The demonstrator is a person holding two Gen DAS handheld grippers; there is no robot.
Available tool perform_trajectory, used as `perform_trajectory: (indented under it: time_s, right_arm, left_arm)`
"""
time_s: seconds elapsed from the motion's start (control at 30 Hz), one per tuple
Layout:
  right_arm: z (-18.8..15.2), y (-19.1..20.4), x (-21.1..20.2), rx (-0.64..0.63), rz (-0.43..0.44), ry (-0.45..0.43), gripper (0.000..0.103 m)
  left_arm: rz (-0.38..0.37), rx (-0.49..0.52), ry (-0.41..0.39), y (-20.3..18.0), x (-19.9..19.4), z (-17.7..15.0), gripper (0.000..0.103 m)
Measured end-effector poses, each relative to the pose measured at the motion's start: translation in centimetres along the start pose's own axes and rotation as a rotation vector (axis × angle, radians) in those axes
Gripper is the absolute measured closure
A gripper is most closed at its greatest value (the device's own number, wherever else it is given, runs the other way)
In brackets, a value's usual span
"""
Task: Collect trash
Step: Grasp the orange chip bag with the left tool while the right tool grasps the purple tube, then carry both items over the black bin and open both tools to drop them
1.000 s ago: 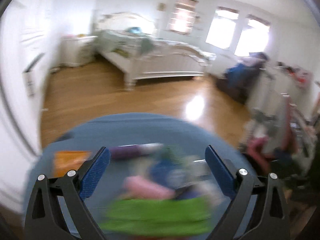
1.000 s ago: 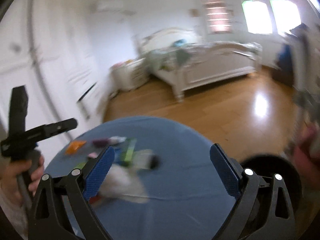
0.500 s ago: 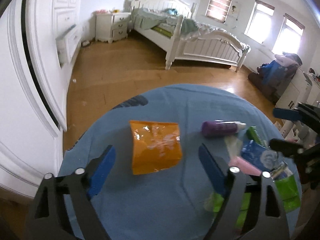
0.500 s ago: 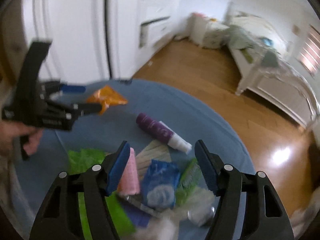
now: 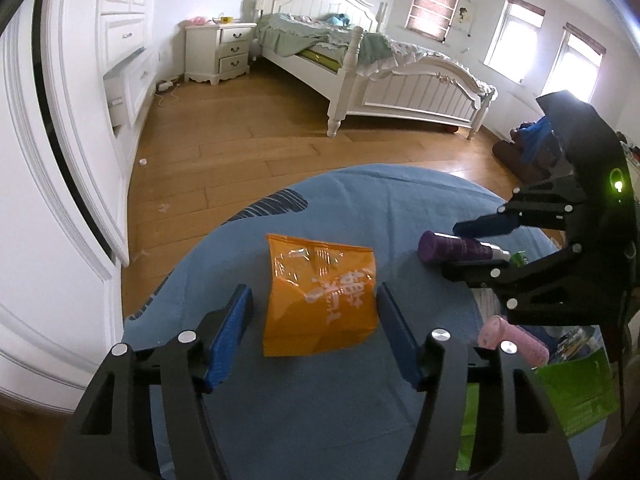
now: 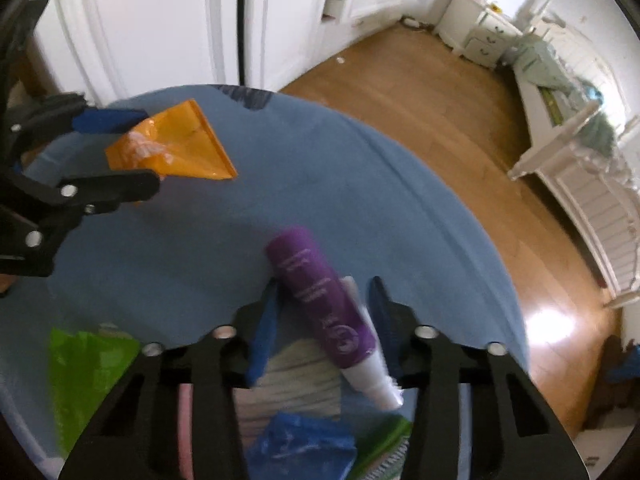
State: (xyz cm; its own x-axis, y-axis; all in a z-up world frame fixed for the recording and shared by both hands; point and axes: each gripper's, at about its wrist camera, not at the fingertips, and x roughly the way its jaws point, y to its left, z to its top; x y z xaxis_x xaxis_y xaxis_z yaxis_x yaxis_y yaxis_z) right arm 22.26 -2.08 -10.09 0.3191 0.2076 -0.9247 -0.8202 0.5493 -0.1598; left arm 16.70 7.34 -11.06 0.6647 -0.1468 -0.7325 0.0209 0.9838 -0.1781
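An orange snack bag [image 5: 320,300] lies flat on the round blue table [image 5: 360,200]. It sits between the blue pads of my left gripper [image 5: 312,320], whose jaws are closing; a gap shows at the left pad. From the right wrist view the same left gripper [image 6: 148,150] straddles the orange bag [image 6: 188,148]. A purple tube with a white cap [image 6: 320,300] lies slanted between the pads of my right gripper [image 6: 324,316], which points steeply down and is closing on it, with no firm press visible. The left wrist view shows the right gripper [image 5: 460,249] around the tube [image 5: 440,246].
More litter is piled at the table's near right: a pink roll [image 5: 516,340], a green bag [image 5: 576,388], a blue packet [image 6: 300,444] and striped paper [image 6: 300,376]. Beyond the table are wood floor, a white bed [image 5: 380,72], a nightstand [image 5: 218,52] and a wardrobe drawer [image 5: 128,76] standing open.
The left gripper swung from the pile to the orange bag, dropped closer and narrowed. The right gripper swept over the table, rolled, came down over the purple tube and narrowed.
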Motion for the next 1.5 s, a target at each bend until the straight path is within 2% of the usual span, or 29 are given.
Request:
perform_trajectory:
  time_s: [0.07, 0.13, 0.23, 0.33, 0.5, 0.57, 0.67, 0.73, 0.87, 0.97, 1.03, 1.23, 1.37, 1.5]
  right_arm:
    - [0.0, 0.2, -0.1, 0.003, -0.001, -0.001, 0.069]
    - [-0.1, 0.0, -0.6, 0.032, 0.020, -0.019, 0.075]
    - [-1.1, -1.2, -3.1, 0.112, 0.055, -0.092, 0.076]
    - [-2.5, -2.9, -7.8, 0.216, 0.089, -0.229, 0.077]
    - [-7.3, -4.3, -17.0, 0.407, 0.107, -0.519, 0.077]
    - [-10.4, -4.2, -20.3, 0.504, 0.101, -0.653, 0.077]
    - [-15.2, -3.8, -23.7, 0.633, 0.089, -0.802, 0.077]
    - [-18.3, -3.3, -25.5, 0.709, 0.034, -0.866, 0.077]
    - [-24.0, -3.0, -28.2, 0.815, -0.109, -0.940, 0.077]
    - [-28.5, -2.7, -30.1, 0.900, -0.224, -0.983, 0.077]
    - [-30.3, -2.7, -30.5, 0.933, -0.290, -0.996, 0.077]
    - [-37.1, -2.8, -32.1, 1.021, -0.487, -0.984, 0.077]
    - [-40.9, -2.9, -31.4, 1.081, -0.556, -0.953, 0.077]
    - [-43.7, -3.7, -30.4, 1.144, -0.604, -0.922, 0.077]
  left_arm:
    - [0.003, 0.001, -0.007, 0.0, 0.0, 0.1, 0.050]
    - [-0.007, 0.005, -0.008, -0.2, -0.1, 0.1, 0.051]
    - [-0.059, 0.007, -0.006, -0.2, -0.2, 0.0, 0.052]
    - [-0.087, 0.010, -0.056, -0.4, -1.5, -0.2, 0.052]
    - [-0.164, -0.007, -0.134, -2.0, -4.8, 0.0, 0.052]
    - [-0.204, 0.001, -0.171, -3.5, -6.4, 0.3, 0.052]
    - [-0.260, 0.034, -0.234, -6.4, -8.9, 1.0, 0.052]
    - [-0.296, 0.061, -0.265, -8.6, -10.2, 1.3, 0.052]
    - [-0.382, 0.121, -0.301, -13.8, -12.1, 1.7, 0.052]
    - [-0.428, 0.175, -0.304, -17.7, -12.4, 1.4, 0.052]
    - [-0.458, 0.203, -0.295, -20.0, -12.3, 1.3, 0.052]
    - [-0.549, 0.305, -0.269, -26.7, -11.3, 0.4, 0.052]
    - [-0.610, 0.347, -0.229, -30.8, -10.1, -0.7, 0.052]
    - [-0.640, 0.368, -0.190, -33.8, -8.6, -1.8, 0.052]
